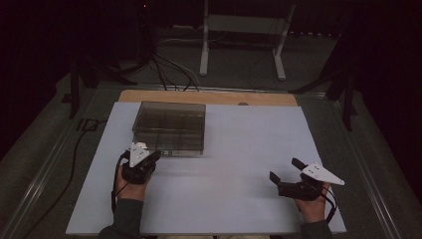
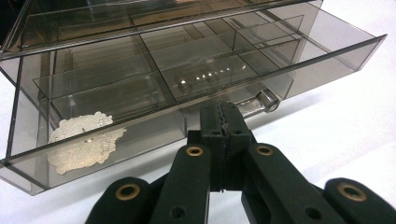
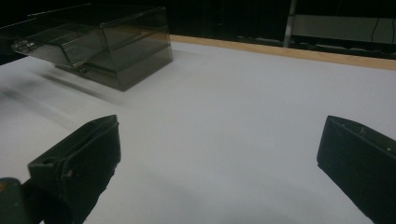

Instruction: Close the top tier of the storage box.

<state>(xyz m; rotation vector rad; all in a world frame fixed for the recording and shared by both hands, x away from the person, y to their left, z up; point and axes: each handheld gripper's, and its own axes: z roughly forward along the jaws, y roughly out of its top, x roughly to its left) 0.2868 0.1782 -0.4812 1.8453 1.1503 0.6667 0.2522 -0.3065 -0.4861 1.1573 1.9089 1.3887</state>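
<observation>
On white tabletop (image 1: 239, 149), smoky clear-plastic compartment box (image 1: 169, 127), perhaps drawer ajar.

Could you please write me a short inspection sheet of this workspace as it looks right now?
Surface: white tabletop, wooden strip along its far edge.
Job's things: smoky clear compartment box, its drawer pulled partly out; a pale patch on the drawer's front.
Clutter: nothing seen.
Grippers: left gripper shut, tips at the drawer's front by its small knob; right gripper open over bare table.
Cables: several on the floor behind the table.
Surroundings: dark room, white frame stand beyond.
</observation>
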